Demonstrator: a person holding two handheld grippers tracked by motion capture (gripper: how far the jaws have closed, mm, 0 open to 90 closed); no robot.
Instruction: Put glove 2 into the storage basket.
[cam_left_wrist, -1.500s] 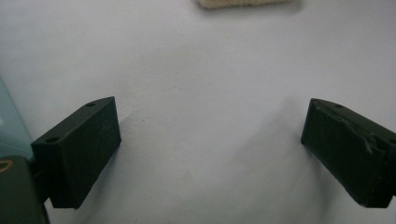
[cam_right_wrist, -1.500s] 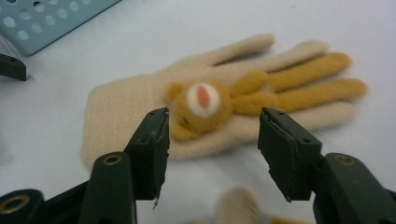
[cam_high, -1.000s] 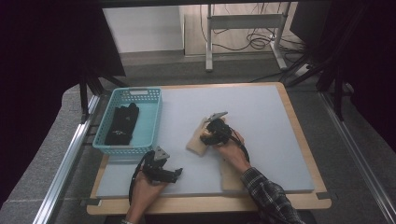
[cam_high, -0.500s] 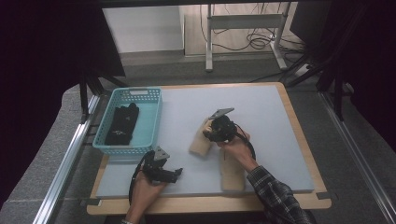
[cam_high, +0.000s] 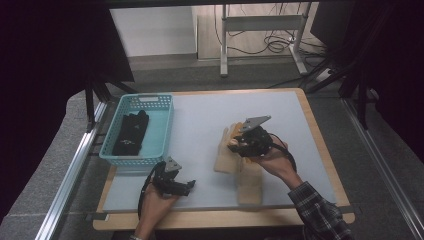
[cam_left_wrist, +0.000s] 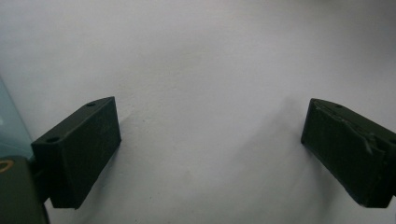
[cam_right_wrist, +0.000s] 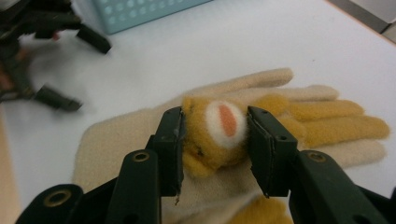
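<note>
Two grippers work over one white mat (cam_high: 210, 115) on the wooden table (cam_high: 320, 145). At the left sits one blue basket (cam_high: 162, 125) holding a pair of black gloves (cam_high: 131, 132). Near the front edge, the left gripper (cam_high: 187, 186) rests low over bare mat, jaws spread wide with nothing between them. Right of centre lie beige gloves (cam_high: 225, 161), I count two, one (cam_high: 250, 182) nearer the edge. The right gripper (cam_right_wrist: 214, 128) has just been closing, and its pads (cam_right_wrist: 173, 135) now clamp the furry orange animal face (cam_right_wrist: 219, 122) on the glove's back, lifting that glove off the mat. Nothing blocks the way between it and the basket.
</note>
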